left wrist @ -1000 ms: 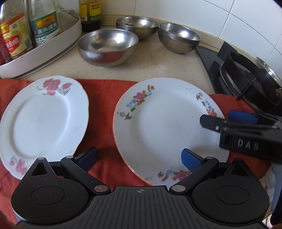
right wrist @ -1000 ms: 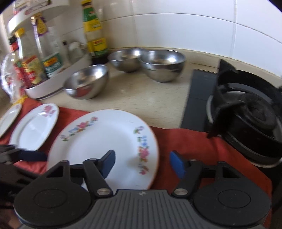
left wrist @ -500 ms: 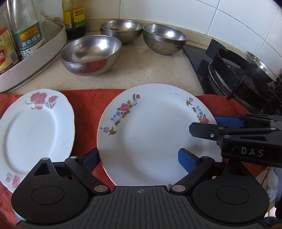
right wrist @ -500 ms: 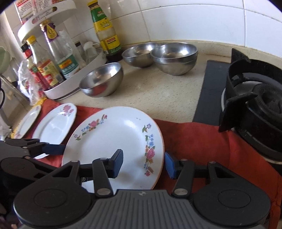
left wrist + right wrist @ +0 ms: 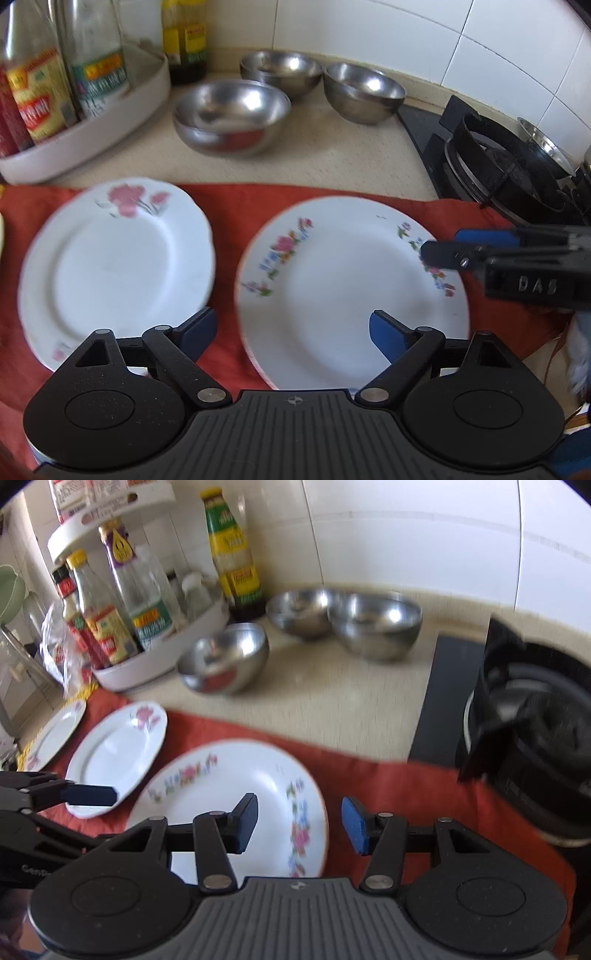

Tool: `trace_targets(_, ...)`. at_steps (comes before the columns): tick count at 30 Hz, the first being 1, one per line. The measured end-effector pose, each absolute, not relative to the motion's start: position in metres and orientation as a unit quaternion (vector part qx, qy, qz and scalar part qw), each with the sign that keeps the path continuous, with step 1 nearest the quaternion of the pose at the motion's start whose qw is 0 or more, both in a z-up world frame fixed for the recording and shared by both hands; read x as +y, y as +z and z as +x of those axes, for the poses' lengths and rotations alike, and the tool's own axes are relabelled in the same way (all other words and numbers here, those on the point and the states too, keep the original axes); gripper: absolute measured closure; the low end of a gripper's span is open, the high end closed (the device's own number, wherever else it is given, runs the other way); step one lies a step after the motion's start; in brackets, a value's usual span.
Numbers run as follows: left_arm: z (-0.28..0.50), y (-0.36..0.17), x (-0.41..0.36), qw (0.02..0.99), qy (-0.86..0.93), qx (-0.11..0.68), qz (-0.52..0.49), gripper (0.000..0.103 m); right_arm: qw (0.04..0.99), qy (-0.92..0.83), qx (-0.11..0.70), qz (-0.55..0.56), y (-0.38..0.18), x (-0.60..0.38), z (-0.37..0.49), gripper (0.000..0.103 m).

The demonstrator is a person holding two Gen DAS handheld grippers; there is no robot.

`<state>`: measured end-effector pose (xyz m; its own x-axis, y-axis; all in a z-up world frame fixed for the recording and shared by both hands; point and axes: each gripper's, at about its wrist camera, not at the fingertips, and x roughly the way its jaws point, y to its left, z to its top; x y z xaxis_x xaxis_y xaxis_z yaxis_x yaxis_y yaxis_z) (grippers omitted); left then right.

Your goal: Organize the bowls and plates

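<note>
Though blurred: three plates (image 5: 110, 753), three bowls (image 5: 225, 657).

plates (image 5: 351, 295): glossy ceramic | bowls (image 5: 231, 114): shiny steel | cloth (image 5: 225, 206): matt red fabric

Both views were motion-blurred; bottle labels (image 5: 107, 635) couldn't be read. Near rim of the big flowered plate (image 5: 351, 291) was hidden behind the left gripper (image 5: 291, 330) body in left-wrist view, and its near-left part behind the right gripper (image 5: 299, 821) in right-wrist view. Small plate (image 5: 110, 266) lost its near edge behind the same left body. A third plate (image 5: 55, 734), at the red cloth's (image 5: 388, 786) far-left corner, was too blurred for detail. Stove burner (image 5: 535, 716) was cut off by the right pic edge.
</note>
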<state>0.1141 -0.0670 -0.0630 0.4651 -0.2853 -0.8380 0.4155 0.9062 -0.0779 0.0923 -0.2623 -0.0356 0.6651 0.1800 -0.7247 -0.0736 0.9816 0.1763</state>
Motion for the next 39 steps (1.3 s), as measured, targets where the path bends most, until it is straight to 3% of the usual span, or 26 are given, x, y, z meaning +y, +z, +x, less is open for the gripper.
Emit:
trace_targets(7, 0.126, -0.044, -0.012, 0.881, -0.159, 0.444, 0.041, 0.002, 0.919, 0.105, 0.375, 0.058, -0.025, -0.206, 0.119, 0.050)
trace_targets(17, 0.143, -0.051, 0.064, 0.890, -0.083, 0.448, -0.008, 0.002, 0.907, 0.148, 0.389, 0.063, -0.046, -0.130, 0.159, 0.050)
trace_targets(33, 0.170, -0.073, 0.074, 0.877, -0.089, 0.472, -0.007, 0.003, 0.886, 0.125, 0.436, 0.097, -0.074, -0.107, 0.183, 0.048)
trace_targets(36, 0.174, -0.079, 0.074, 0.872, -0.085, 0.482, -0.013, 0.003, 0.883, 0.144, 0.435, 0.097, -0.075, -0.106, 0.184, 0.030)
trace_targets(38, 0.174, -0.082, 0.071, 0.871, -0.079, 0.484, -0.005, 0.001, 0.878, 0.165, 0.436, 0.105, -0.076, -0.106, 0.184, 0.008)
trace_targets(39, 0.174, -0.083, 0.069, 0.871, -0.078, 0.484, 0.002, 0.001, 0.875, 0.175, 0.438, 0.110, -0.077, -0.106, 0.183, 0.003)
